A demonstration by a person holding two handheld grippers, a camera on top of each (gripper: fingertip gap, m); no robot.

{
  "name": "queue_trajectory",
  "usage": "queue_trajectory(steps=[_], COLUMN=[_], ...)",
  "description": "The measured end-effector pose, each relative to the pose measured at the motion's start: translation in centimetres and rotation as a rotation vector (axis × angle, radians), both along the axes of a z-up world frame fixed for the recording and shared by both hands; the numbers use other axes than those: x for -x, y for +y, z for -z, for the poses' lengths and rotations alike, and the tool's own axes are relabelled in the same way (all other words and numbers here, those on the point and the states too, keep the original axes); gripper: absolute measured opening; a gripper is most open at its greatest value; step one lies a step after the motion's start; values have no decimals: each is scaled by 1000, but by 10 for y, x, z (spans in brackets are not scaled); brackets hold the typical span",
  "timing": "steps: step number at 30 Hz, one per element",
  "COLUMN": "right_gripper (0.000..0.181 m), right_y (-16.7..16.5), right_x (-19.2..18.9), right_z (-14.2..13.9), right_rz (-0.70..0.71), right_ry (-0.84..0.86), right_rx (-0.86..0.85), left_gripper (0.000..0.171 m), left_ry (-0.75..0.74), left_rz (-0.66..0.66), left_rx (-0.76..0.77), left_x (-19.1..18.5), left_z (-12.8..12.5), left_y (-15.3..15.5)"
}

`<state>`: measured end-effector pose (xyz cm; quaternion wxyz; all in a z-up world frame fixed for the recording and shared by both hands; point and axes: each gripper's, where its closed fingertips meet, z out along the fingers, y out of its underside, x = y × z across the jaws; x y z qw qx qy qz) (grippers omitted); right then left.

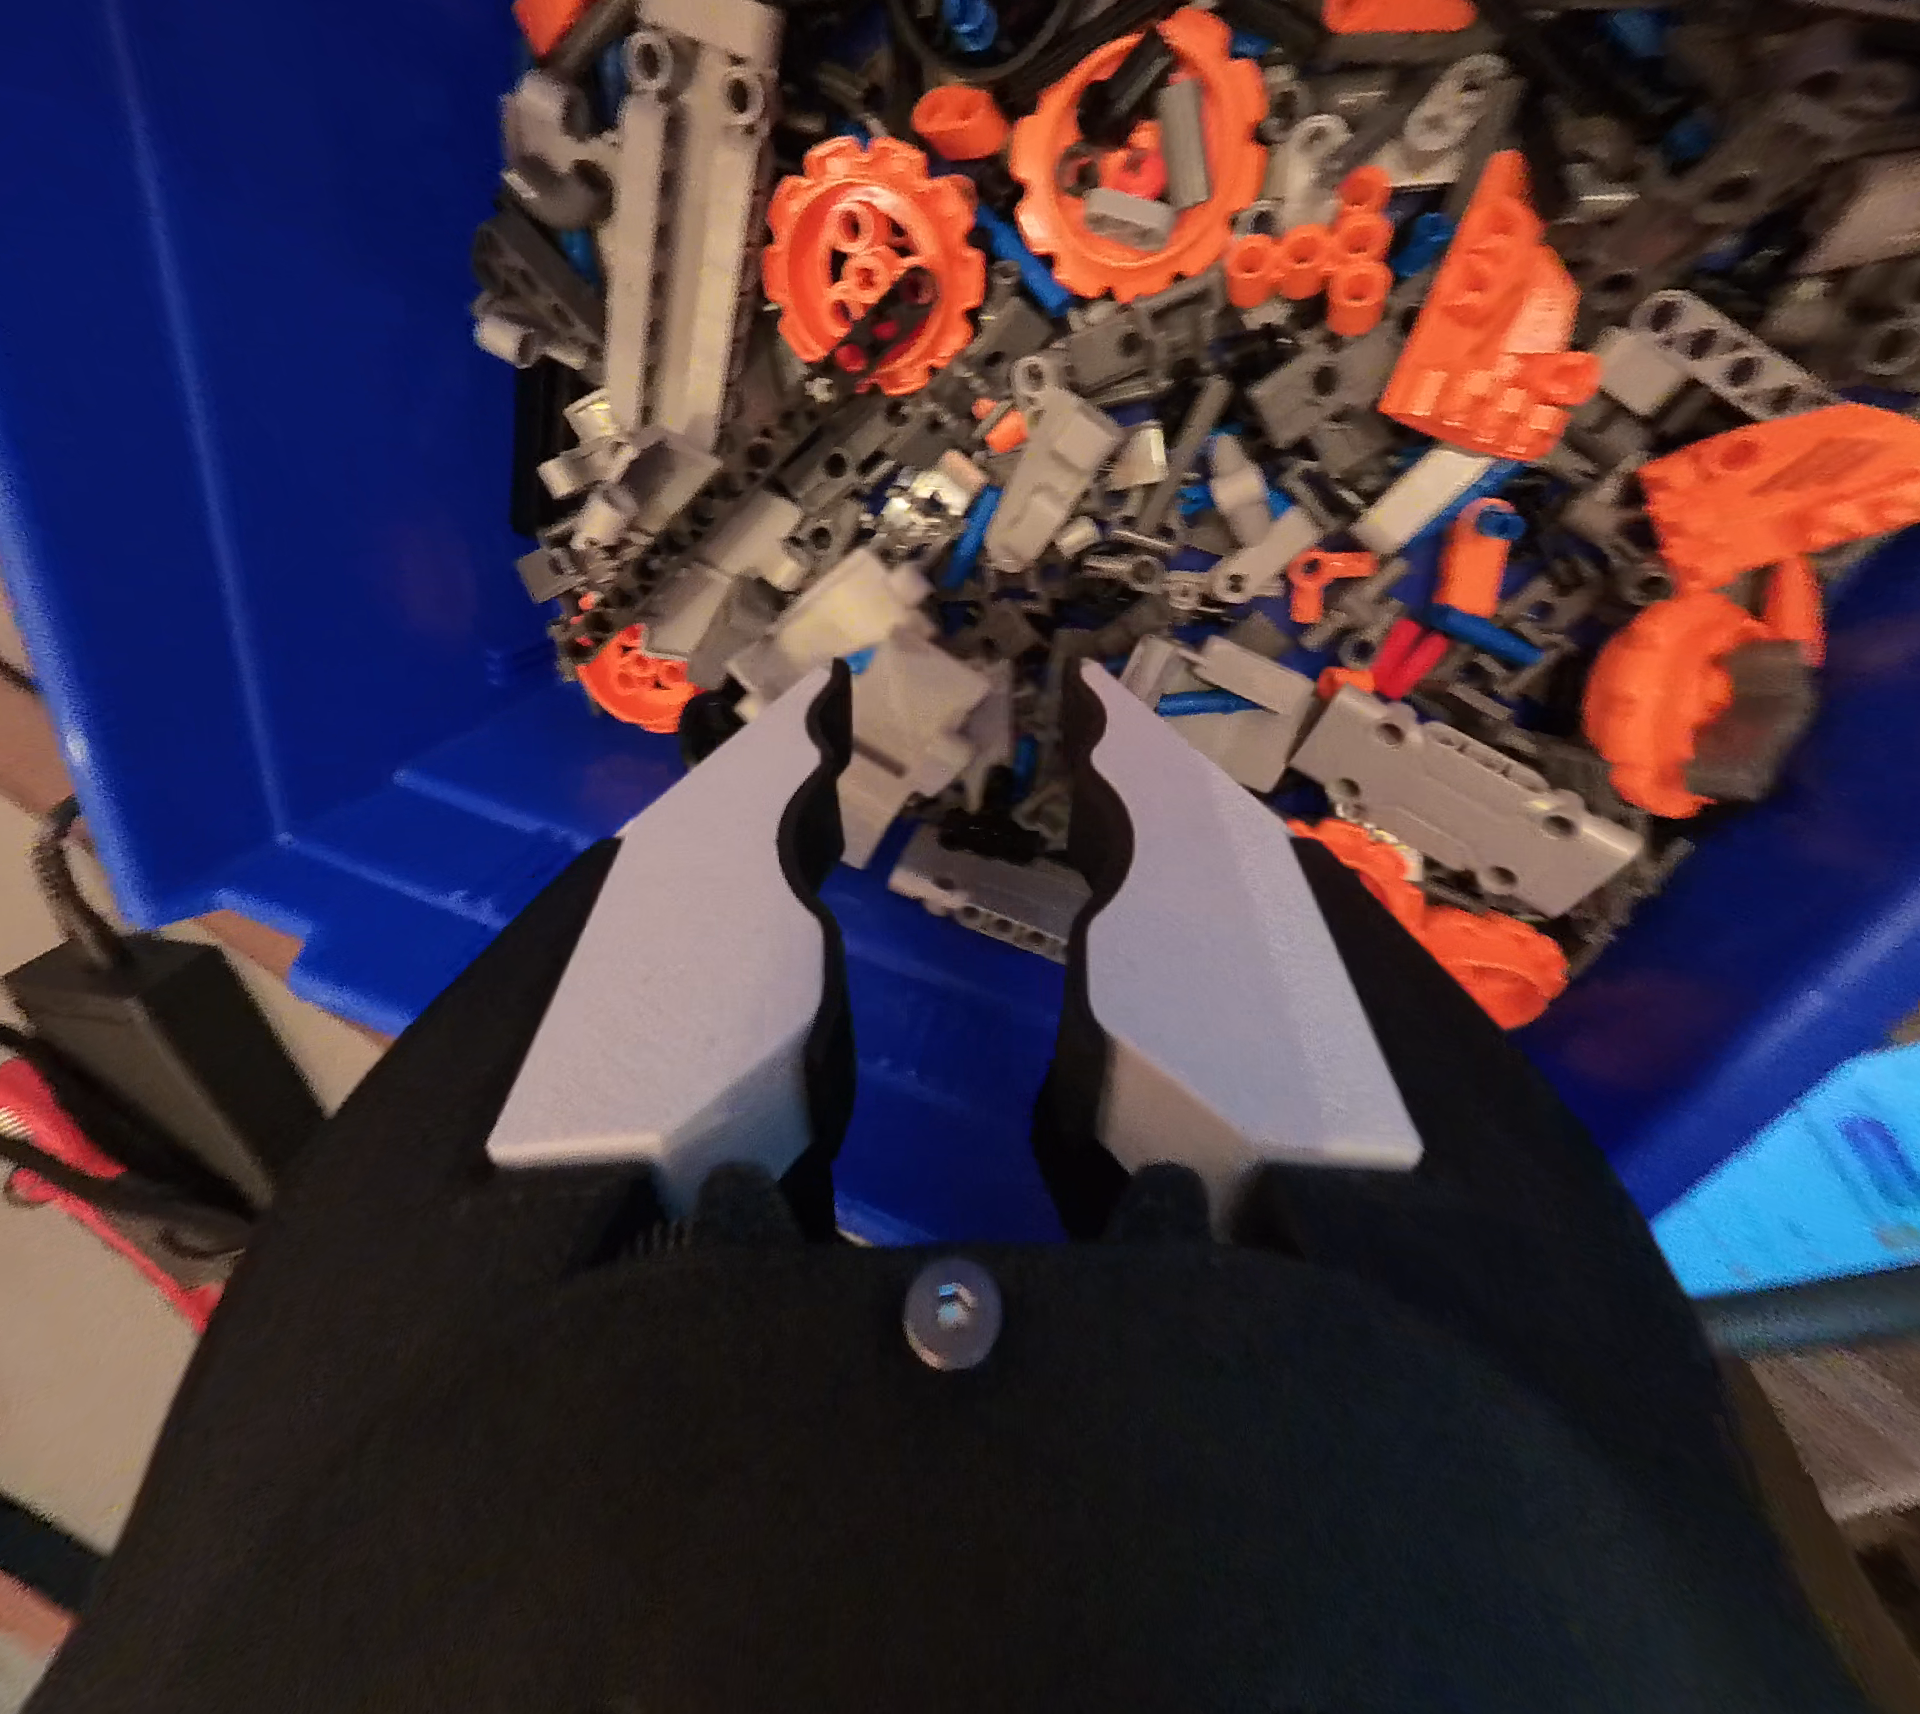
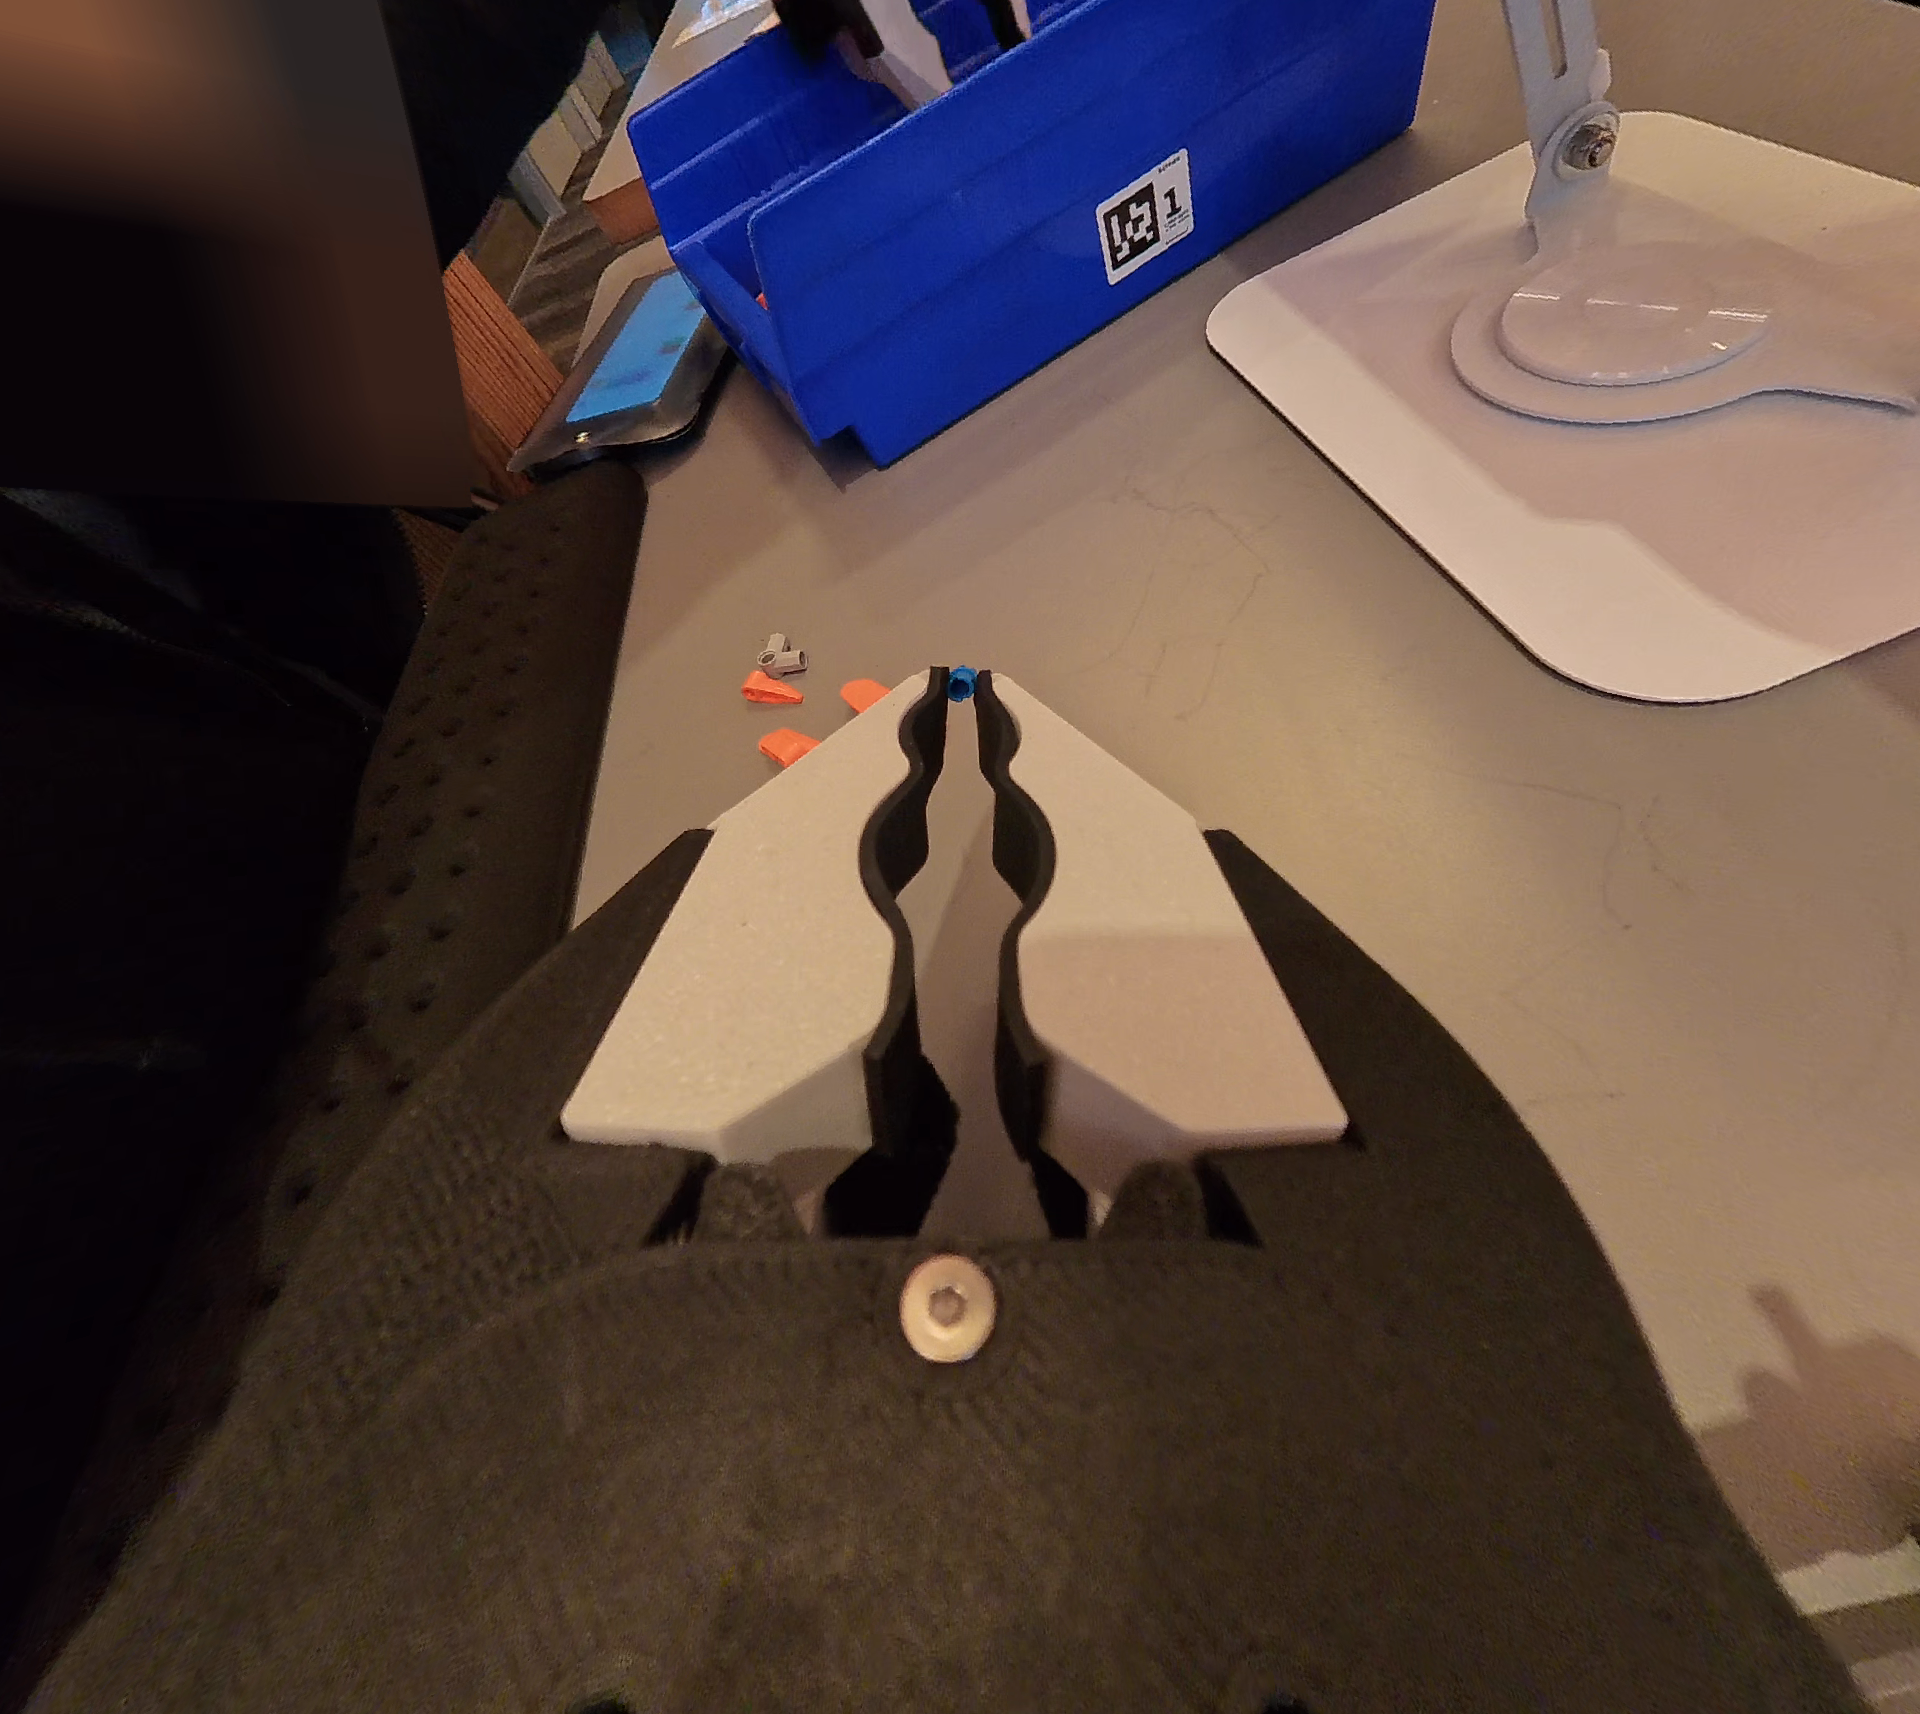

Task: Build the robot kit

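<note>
My left gripper [image 1: 956,677] is open and hangs inside a blue bin [image 1: 260,314], its tips just above a pile of grey, black, blue and orange building parts [image 1: 1039,376]. A light grey block [image 1: 914,729] lies between the tips, not gripped. An orange toothed wheel [image 1: 873,262] lies farther in. My right gripper [image 2: 961,682] is shut on a small blue pin [image 2: 960,682] at its tips, low over the grey table [image 2: 1195,677]. Three orange pieces [image 2: 774,688] and a small grey connector [image 2: 781,654] lie on the table just left of it. The left gripper also shows in the right wrist view [image 2: 935,54], reaching into the bin [image 2: 987,251].
A white stand base [image 2: 1507,438] with a slanted arm stands at the right of the table. A tablet with a blue screen [image 2: 634,376] lies by the bin's near-left corner. A black perforated chair edge [image 2: 499,729] runs along the table's left side. Across from one pair of fingers to the other is roughly 35 cm. My right tips are about 35 cm from the orange toothed wheel [image 1: 873,262], my left tips only 7 cm.
</note>
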<state>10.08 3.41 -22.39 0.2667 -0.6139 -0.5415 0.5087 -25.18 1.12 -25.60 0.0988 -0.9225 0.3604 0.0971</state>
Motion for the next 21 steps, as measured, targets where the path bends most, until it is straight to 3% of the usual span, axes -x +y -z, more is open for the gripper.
queue_trajectory(steps=[7,9,13,21], right_gripper=[3,3,3,3], right_y=[0,0,0,0], right_x=[0,0,0,0], right_z=[-1,0,1,0], right_rz=[-1,0,-1,0], right_ry=[1,0,-2,-1], right_rx=[-2,-1,1,0], left_gripper=[34,41,26,37], left_ry=[-47,-68,-49,-103], left_rz=[34,34,50,64], left_rx=[107,152,215,256], left_x=[-10,-13,-11,-19], left_z=[12,11,9,-2], left_y=[-18,-27,-44,-63])
